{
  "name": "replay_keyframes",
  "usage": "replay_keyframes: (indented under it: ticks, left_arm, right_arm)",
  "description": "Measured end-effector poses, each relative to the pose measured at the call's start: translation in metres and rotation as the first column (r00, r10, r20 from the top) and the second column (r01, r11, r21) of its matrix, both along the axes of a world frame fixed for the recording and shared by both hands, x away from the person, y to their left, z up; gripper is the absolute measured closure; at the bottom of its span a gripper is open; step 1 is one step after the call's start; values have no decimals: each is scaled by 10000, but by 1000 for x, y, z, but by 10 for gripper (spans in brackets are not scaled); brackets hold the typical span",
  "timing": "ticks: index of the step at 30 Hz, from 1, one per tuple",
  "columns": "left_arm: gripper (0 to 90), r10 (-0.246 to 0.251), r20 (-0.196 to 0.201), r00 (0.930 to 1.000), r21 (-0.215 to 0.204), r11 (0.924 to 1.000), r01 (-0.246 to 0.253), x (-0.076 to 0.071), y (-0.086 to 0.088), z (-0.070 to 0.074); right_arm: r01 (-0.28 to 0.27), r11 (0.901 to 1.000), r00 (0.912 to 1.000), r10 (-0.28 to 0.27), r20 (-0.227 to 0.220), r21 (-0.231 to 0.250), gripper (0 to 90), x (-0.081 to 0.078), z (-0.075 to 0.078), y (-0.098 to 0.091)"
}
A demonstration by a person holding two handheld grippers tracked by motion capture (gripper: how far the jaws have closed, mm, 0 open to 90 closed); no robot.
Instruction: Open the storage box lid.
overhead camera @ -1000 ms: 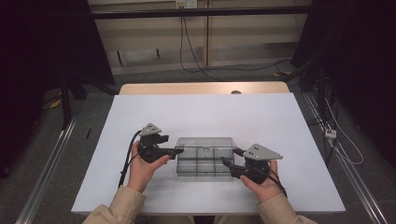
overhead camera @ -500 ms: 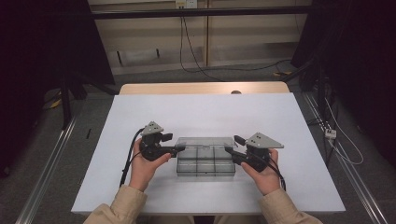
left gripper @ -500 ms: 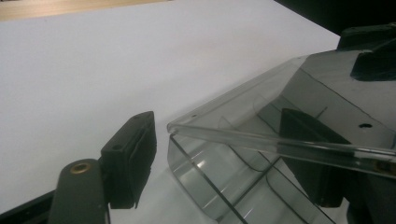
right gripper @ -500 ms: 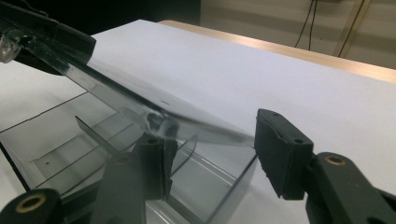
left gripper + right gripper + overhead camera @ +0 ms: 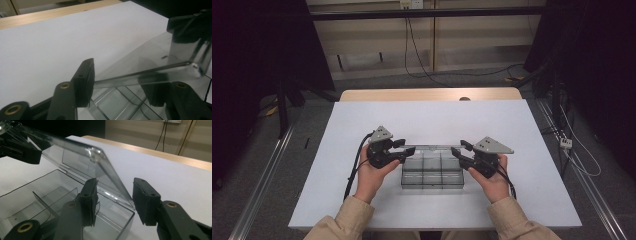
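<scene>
No readable text, label, brand, number or sign anywhere: none on the clear plastic compartment box (image 5: 432, 170) near the front edge of the white table (image 5: 432, 122), none on its raised transparent lid (image 5: 82, 152), none on the black two-jaw grippers.

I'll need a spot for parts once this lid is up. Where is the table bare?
The white table is bare across its far half, between the clear compartment box and the wooden strip at the far edge. Strips also lie free outside the left gripper and the right gripper. The near middle is crowded: box, raised lid, both hands.
</scene>
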State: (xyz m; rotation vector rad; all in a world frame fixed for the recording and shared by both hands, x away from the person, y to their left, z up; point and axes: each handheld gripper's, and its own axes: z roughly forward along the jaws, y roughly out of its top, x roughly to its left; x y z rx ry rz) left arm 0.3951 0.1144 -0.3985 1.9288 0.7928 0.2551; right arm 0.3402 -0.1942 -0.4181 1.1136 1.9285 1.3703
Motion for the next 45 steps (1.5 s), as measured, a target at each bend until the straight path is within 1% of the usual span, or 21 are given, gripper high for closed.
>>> replay_keyframes:
  ticks: [2, 4, 9, 15, 16, 23, 25, 29, 32, 34, 38, 45]
  left_arm:
    - [494, 10, 81, 10000, 6, 10000, -10, 1, -2, 0]
    - [507, -11, 175, 9998, 130, 9999, 9, 1, -2, 1]
    - [523, 44, 211, 9998, 23, 10000, -44, 4, -4, 2]
    - [528, 100, 294, 9995, 71, 9999, -102, 8, -6, 3]
    - [529, 122, 247, 9996, -6, 9999, -122, 8, -6, 3]
    - [539, 250, 201, 9995, -158, 9996, -247, 13, -7, 3]
    - [542, 295, 205, 9994, -111, 9995, -292, 15, -7, 4]
    - [551, 365, 179, 9992, -190, 9992, -361, 18, -7, 3]
    - [555, 460, 143, 9988, -240, 9987, -457, 20, -8, 3]
    - [556, 474, 159, 9987, -201, 9987, -471, 22, -8, 3]
    - [559, 556, 119, 9984, -267, 9981, -553, 24, -9, 3]
    - [560, 612, 110, 9981, -218, 9979, -609, 27, -10, 3]
  right_arm:
    - [-34, 10000, 10000, 34, -8, 47, 553, 2, 0, 1]
    - [10, 10000, 10000, -10, 4, 42, 554, 3, 0, 1]
    - [74, 10000, 10000, -74, 25, 54, 556, 8, -1, 3]
    - [127, 9999, 9999, -127, 41, 68, 556, 12, -1, 4]
    - [156, 9998, 9999, -156, 34, 85, 556, 13, -2, 4]
    - [261, 9995, 9997, -261, 10, 159, 560, 18, -3, 5]
    - [274, 9995, 9996, -274, 32, 145, 561, 20, -4, 5]
    - [332, 9993, 9994, -332, -2, 149, 559, 23, -4, 6]
    - [317, 9995, 9995, -317, -10, 35, 564, 27, -4, 6]
    - [339, 9994, 9994, -339, -54, 85, 564, 29, -4, 6]
    - [335, 9994, 9994, -334, -65, 64, 556, 33, -5, 8]
    - [394, 9992, 9992, -393, -75, 65, 554, 36, -6, 8]
